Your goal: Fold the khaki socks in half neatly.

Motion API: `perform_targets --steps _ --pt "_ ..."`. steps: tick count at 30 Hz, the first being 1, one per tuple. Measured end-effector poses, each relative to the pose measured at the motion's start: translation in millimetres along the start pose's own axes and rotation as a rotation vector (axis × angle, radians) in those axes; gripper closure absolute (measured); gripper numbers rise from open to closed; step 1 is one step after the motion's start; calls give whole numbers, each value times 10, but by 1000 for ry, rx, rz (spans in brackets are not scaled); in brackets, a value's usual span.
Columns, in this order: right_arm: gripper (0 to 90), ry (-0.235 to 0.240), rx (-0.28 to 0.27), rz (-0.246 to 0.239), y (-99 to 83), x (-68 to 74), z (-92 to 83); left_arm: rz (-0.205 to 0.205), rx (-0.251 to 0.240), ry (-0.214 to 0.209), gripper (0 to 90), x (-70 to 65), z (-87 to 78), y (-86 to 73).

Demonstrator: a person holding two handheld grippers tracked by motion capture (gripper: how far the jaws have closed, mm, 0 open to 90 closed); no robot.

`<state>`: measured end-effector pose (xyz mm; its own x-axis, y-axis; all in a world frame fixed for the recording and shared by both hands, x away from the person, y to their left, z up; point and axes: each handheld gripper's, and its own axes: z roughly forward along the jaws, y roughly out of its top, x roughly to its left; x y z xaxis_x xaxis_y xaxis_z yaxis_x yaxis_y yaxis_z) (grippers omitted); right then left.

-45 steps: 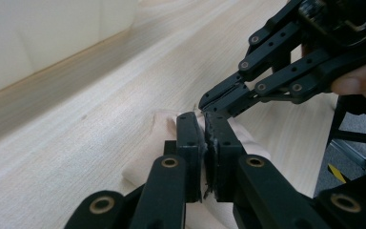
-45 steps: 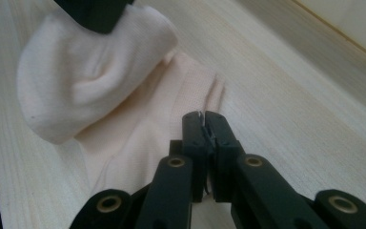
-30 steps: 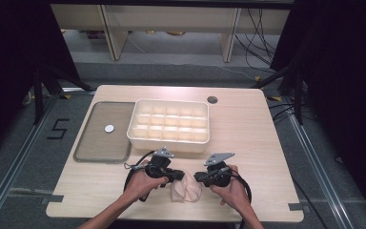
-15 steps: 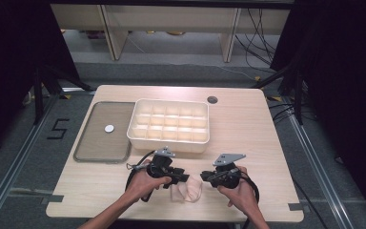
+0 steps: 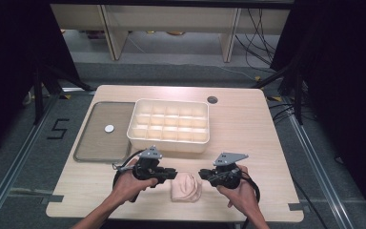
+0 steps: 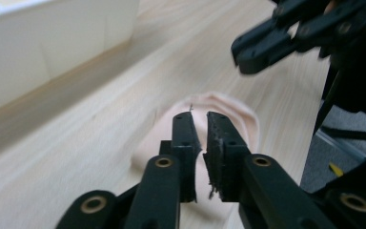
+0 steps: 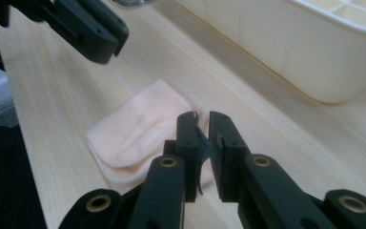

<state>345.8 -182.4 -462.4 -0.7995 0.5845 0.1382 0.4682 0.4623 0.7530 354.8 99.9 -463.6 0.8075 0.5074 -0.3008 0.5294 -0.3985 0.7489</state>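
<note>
**A:** Left tool (image 5: 171,173) has just snapped its jaws back together, nothing between them. Right tool (image 5: 204,174) is pressed together and empty too.

**B:** And the folded pale-pink cloth (image 5: 186,187)?

**A:** Flat on the light wooden worktop (image 5: 248,138) between the two tools, near the front edge. Cream plastic divided box (image 5: 168,125) sits behind it, grey flat tray (image 5: 95,143) left of that.
</note>
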Motion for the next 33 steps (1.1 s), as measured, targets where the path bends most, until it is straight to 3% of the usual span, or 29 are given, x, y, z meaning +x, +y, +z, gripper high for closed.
perform_targets --steps 6,7,8,9,10,16,18,20,25,33 --pt "840 9 3 -6 51 103 31 26 27 0 861 -35 22 -185" --pt "840 8 -3 -12 56 115 54 -1 21 4 861 -52 47 -213" --pt "841 14 1 -24 63 116 70 12 22 -5 860 -43 73 -233" --pt "842 16 -4 -31 68 125 89 -3 25 -5 859 -60 95 -252" --pt "842 24 8 -35 76 129 91 12 37 -14 858 -64 125 -267" --pt "842 28 19 -35 85 182 167 14 81 -22 854 -130 261 -293" --pt "843 34 33 -40 78 186 198 33 99 -24 859 -133 294 -303" --pt "843 42 54 -46 67 184 231 26 96 -26 862 -147 316 -311" --pt "855 28 105 -53 9 144 296 51 116 -10 876 -147 335 -333" --pt "865 15 176 -15 -142 58 348 53 110 -10 870 -144 333 -338"
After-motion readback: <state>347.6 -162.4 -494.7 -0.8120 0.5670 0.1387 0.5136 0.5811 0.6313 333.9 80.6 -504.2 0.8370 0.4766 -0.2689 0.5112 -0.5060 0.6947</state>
